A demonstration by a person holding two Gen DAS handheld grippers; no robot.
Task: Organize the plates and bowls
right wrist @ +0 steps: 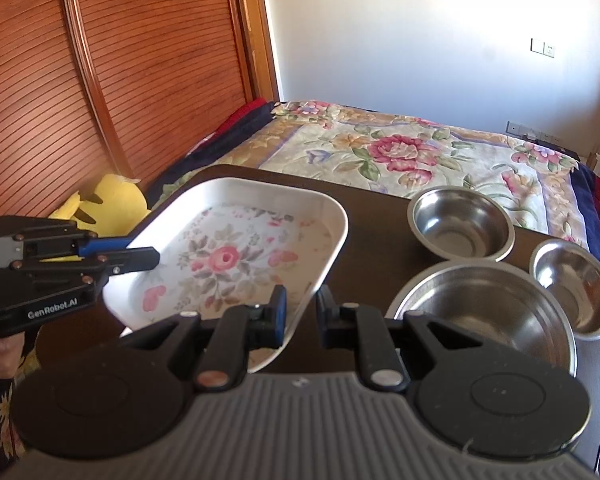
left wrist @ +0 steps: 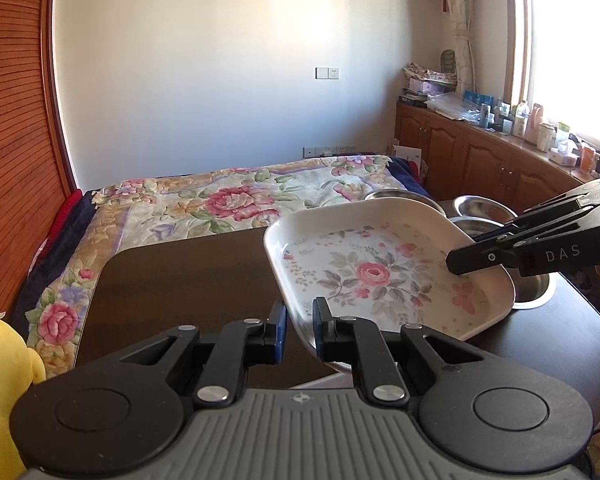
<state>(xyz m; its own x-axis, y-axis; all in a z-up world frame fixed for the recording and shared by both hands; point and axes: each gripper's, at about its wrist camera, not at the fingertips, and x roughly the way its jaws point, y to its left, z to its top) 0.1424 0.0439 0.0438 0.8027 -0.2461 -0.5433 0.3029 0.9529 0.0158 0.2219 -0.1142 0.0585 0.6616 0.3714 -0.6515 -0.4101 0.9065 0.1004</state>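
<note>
A white rectangular plate with a rose print is held tilted just above the dark table. My left gripper is shut on its near-left rim, and in the right wrist view the left gripper pinches that rim from the side. My right gripper is shut on the opposite corner; from the left wrist, the right gripper reaches in from the right. Three steel bowls stand on the table right of the plate: a large one, a medium one and a small one.
A bed with a floral blanket lies behind the table. A yellow plush toy sits at the table's left end, by a slatted wooden wardrobe. A wooden cabinet covered in bottles runs under the window at the right.
</note>
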